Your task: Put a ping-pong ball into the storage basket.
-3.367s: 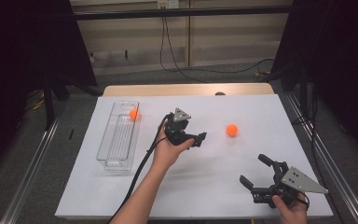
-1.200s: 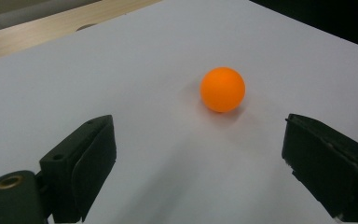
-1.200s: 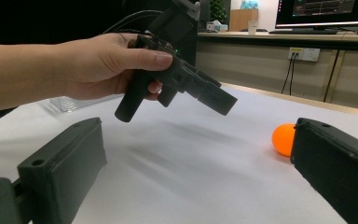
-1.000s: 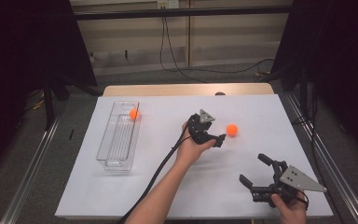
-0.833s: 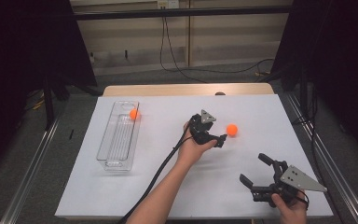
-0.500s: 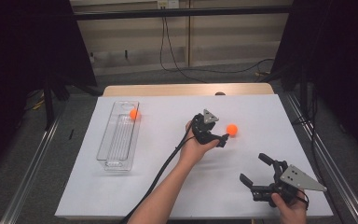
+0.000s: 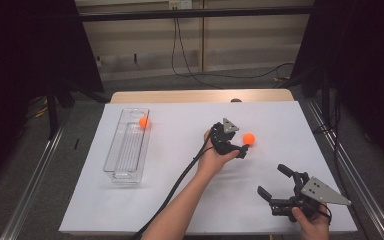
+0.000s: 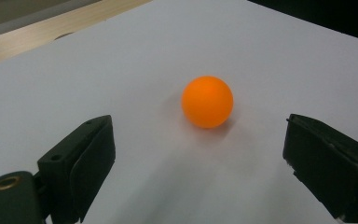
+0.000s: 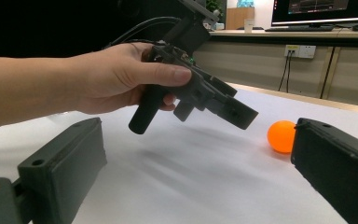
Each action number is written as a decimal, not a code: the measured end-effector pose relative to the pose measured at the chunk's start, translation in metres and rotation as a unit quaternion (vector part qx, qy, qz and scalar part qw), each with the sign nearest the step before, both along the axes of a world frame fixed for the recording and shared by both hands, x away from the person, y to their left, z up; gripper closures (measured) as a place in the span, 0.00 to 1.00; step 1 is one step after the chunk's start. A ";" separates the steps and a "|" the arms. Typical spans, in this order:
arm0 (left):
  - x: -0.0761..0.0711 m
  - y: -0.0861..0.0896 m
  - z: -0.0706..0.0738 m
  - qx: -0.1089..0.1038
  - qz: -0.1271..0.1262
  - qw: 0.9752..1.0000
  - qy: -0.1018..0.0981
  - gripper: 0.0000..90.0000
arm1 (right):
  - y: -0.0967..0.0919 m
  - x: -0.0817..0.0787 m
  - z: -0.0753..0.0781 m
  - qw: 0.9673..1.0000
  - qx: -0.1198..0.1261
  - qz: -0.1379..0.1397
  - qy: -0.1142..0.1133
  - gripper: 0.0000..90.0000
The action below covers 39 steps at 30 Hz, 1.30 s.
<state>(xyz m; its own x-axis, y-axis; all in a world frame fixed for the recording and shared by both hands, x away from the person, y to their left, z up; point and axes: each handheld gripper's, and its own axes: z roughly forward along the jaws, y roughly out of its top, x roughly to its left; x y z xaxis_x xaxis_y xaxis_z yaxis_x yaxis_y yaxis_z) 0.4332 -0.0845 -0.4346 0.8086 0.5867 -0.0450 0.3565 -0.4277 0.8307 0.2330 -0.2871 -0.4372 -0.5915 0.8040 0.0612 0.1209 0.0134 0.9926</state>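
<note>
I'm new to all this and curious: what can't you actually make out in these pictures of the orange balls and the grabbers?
- Orange ball near the left gripper: in the right gripper view its right side is hidden behind that view's own black jaw.
- Second ball by the clear tray: too small in the high view to tell whether it lies inside.
- Right gripper: the person's arm is cut off by the bottom edge in the high view.
</note>
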 end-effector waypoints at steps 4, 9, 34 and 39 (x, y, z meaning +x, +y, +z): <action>0.000 -0.002 -0.002 0.000 -0.001 1.000 0.001 0.10 | 0.001 0.000 0.000 1.000 0.000 0.000 0.000 0.03; 0.002 -0.004 -0.003 0.002 0.001 1.000 0.002 0.10 | 0.001 0.000 0.000 1.000 -0.002 0.001 0.000 0.03; 0.009 -0.016 -0.010 0.012 0.002 1.000 0.004 0.10 | 0.001 0.000 0.000 1.000 -0.004 0.002 -0.001 0.03; 0.010 -0.021 -0.011 0.012 0.000 1.000 0.009 0.10 | 0.001 0.000 0.000 1.000 -0.004 0.003 0.000 0.03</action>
